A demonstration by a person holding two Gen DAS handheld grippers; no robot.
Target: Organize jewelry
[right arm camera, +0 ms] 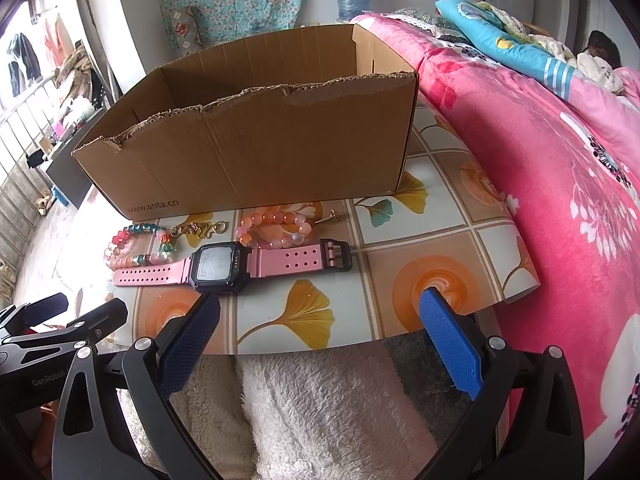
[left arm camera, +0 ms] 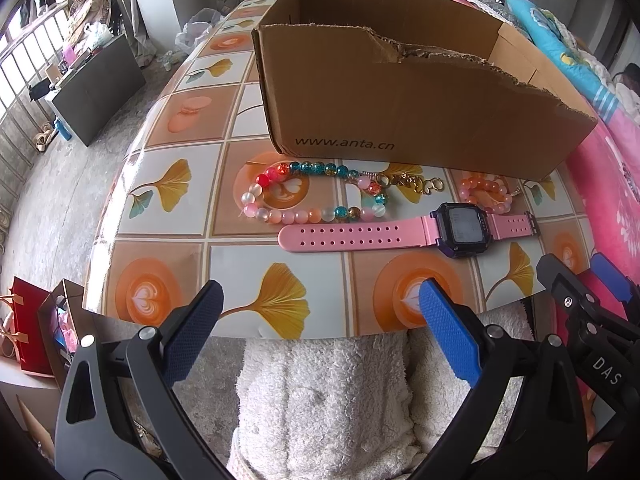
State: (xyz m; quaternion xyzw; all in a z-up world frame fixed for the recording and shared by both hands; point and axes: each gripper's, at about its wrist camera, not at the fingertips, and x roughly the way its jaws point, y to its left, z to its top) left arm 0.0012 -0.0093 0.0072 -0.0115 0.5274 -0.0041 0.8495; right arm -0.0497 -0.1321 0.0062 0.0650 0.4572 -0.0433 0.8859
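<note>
A pink-strapped watch lies flat near the table's front edge. Behind it sit a multicoloured bead bracelet, a gold chain and a pink-orange bead bracelet. An open cardboard box with a torn front rim stands just beyond them. My left gripper hangs open at the table's near edge, nothing between its fingers. My right gripper is also open and empty, just in front of the watch.
The table has a glossy tile-pattern cover with ginkgo leaves. A bed with a pink quilt borders its right side. White fleece clothing lies below the grippers. Paper bags stand on the floor at left.
</note>
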